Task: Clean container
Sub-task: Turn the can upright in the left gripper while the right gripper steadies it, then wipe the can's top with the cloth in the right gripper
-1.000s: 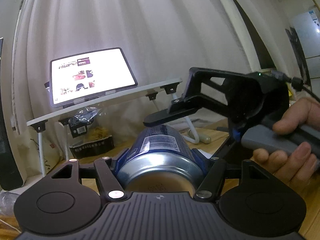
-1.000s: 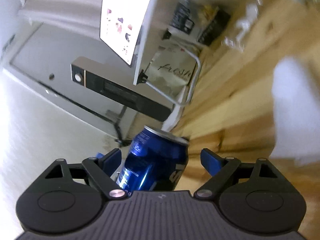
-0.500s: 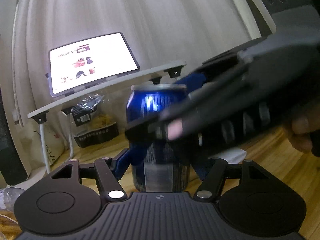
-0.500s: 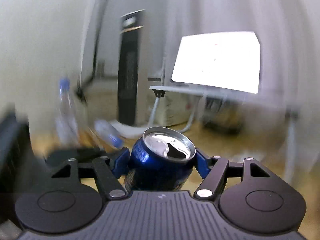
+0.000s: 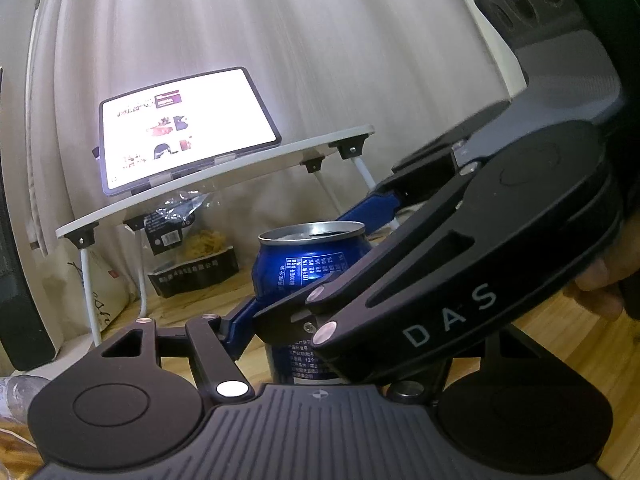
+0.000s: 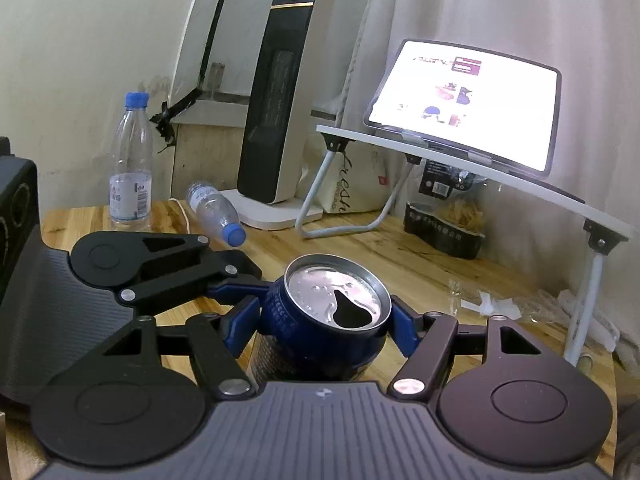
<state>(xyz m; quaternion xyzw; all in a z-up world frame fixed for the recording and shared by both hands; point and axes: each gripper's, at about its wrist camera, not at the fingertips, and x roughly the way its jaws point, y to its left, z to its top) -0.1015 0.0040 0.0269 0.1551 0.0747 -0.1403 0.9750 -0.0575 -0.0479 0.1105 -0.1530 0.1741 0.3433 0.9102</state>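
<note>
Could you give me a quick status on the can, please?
Right tool clamped on can near its top. Left tool also on it, jaws opening. Can upright, opened. Nothing blocking; bottle lies behind.

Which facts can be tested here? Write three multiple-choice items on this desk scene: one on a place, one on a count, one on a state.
1. The tablet stands:
A. flat on the wooden desk
B. on the small white table
C. on a chair

2. Plastic bottles in view:
A. one
B. two
C. four

3. The top of the blue can is:
A. sealed
B. crushed flat
C. opened

Answers:
1 B, its lower edge sits on the white tabletop, propped up.
2 B, one bottle stands and one lies on its side.
3 C, a dark drinking hole shows in the silver lid.
</note>
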